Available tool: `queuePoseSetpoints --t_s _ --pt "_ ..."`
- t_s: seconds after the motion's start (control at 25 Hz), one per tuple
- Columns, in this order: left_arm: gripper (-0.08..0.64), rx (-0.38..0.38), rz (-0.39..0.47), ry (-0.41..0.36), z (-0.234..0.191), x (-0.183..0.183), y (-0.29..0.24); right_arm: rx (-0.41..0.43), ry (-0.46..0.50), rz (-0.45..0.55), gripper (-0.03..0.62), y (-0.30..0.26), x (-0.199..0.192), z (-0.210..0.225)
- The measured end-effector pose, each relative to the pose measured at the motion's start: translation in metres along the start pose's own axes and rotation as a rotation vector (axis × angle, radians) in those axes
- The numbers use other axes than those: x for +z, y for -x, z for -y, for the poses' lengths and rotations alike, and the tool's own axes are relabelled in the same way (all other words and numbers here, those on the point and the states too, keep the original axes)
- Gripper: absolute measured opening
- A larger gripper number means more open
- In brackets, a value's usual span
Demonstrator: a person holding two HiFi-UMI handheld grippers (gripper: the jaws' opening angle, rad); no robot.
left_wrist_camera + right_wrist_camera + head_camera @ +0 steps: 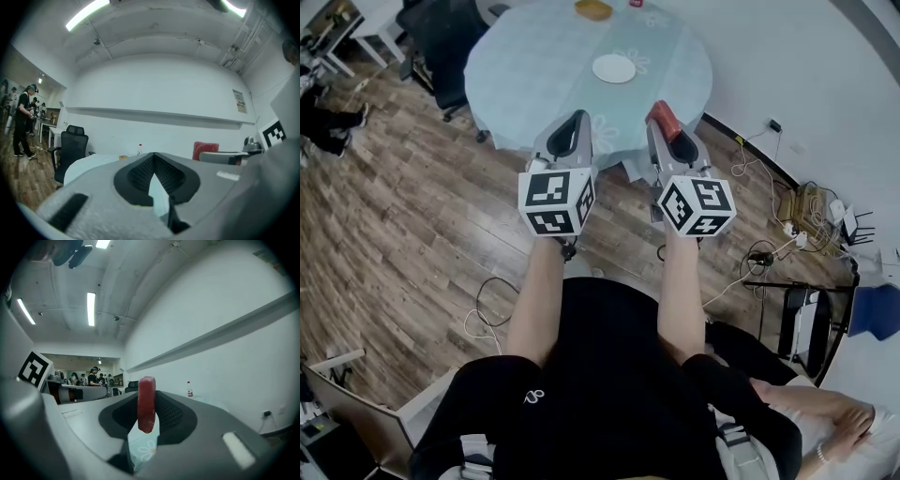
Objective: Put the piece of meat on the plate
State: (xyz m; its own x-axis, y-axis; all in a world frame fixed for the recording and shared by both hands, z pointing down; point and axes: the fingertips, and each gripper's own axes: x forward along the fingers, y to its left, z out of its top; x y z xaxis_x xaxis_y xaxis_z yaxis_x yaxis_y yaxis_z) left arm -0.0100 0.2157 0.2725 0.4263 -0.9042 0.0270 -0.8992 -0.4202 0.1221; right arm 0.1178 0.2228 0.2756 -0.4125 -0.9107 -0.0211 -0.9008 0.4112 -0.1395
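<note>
A red piece of meat (661, 117) stands upright between the jaws of my right gripper (667, 131), which is shut on it; in the right gripper view the meat (146, 404) sticks up above the pads. The white plate (614, 67) lies on the round table (534, 66), ahead of both grippers and apart from them. My left gripper (572, 136) is held beside the right one at the table's near edge, its jaws (153, 159) together with nothing between them. In the left gripper view the meat (205, 149) shows to the right.
A yellow bowl (593, 9) sits at the table's far side, and a small bottle (189, 389) stands on it. A black office chair (450, 47) is at the table's left. Cables and a power strip (769, 248) lie on the floor to the right. People (23, 117) stand far off.
</note>
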Motion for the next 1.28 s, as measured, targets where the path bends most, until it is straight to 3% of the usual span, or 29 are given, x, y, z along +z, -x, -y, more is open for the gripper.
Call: queuePoseSetpoints --t_s 0.32,0.64,0.96,1.28 --pt "-0.006 0.025 0.002 0.022 -0.022 -0.006 -0.007 0.014 -0.015 0.011 0.103 -0.015 -0.004 0.002" --pt "-0.006 0.014 -0.013 0.039 -0.046 -0.022 -0.057 -0.005 -0.022 0.001 0.103 -0.063 -0.018 0.028" --pt "-0.006 -0.016 -0.068 0.032 -0.101 -0.04 -0.14 -0.029 -0.062 -0.044 0.103 -0.158 -0.045 0.059" --pt "-0.006 -0.08 -0.18 0.044 -0.163 -0.063 -0.259 -0.129 -0.144 -0.111 0.103 -0.27 -0.074 0.116"
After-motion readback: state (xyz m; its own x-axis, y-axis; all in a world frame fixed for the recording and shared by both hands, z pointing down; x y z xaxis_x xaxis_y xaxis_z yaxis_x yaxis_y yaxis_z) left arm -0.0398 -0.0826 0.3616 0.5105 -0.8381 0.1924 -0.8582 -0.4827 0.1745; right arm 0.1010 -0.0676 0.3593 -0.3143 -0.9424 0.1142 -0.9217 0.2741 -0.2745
